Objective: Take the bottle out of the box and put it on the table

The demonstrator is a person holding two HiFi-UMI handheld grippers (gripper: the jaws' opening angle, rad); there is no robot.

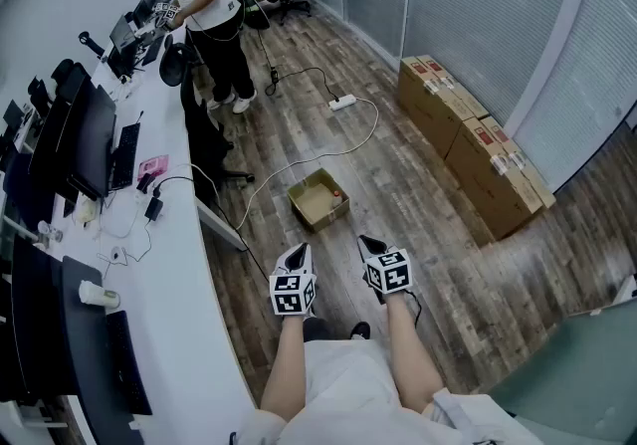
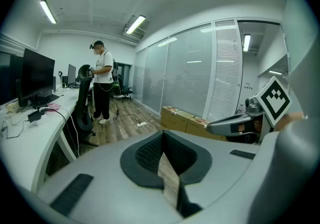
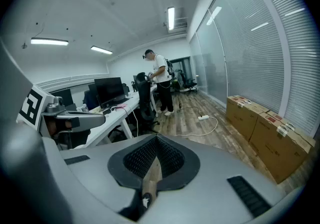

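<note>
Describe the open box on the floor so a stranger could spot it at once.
On the wood floor between the long white desk and the cartons by the blinds sits one small cardboard box. Unlike those sealed cartons, it stands alone, open-topped.

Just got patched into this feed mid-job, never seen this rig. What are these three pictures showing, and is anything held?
No robot arm here: a person holds tongs in each hand, each carrying a marker cube. The head view looks down from the person's head: the left tongs and right tongs reach forward over the floor. The other two views ride on the tongs and look along their jaws. Both pairs are shut, with nothing between them. Ahead on the wooden floor sits an open cardboard box with a small reddish thing inside, too small to tell whether it is the bottle. A long white table runs along the left, where another person stands.
</note>
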